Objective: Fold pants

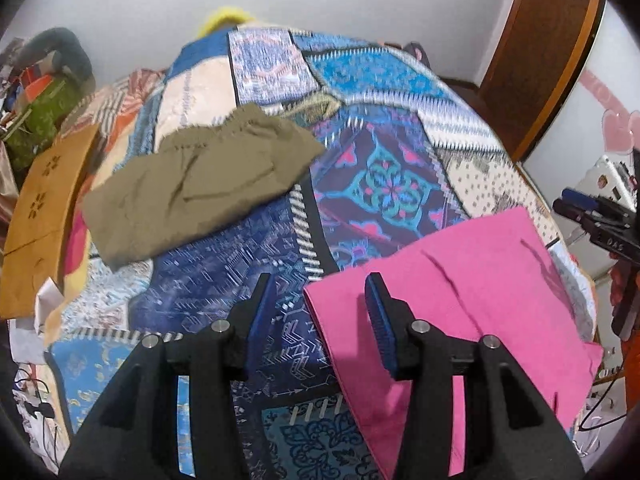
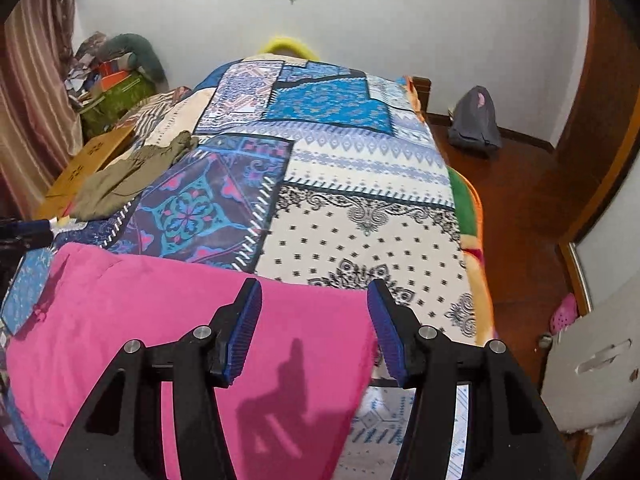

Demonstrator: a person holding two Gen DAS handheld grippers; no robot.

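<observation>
Pink pants [image 1: 472,280] lie folded flat on the patterned bedspread [image 1: 380,184], near the front right. They also show in the right wrist view [image 2: 160,320]. My left gripper [image 1: 320,308] is open and empty, hovering above the pants' left edge. My right gripper [image 2: 314,316] is open and empty, above the pants' right end; it also shows in the left wrist view [image 1: 592,216] at the far right. Olive-green pants [image 1: 200,184] lie loosely folded farther back on the left, also in the right wrist view [image 2: 128,176].
A tan cardboard box [image 1: 44,216] lies at the bed's left edge. Clutter and a green box [image 2: 116,100] stand at the back left. A grey bag [image 2: 474,120] sits on the wooden floor to the right, by a door [image 1: 540,52].
</observation>
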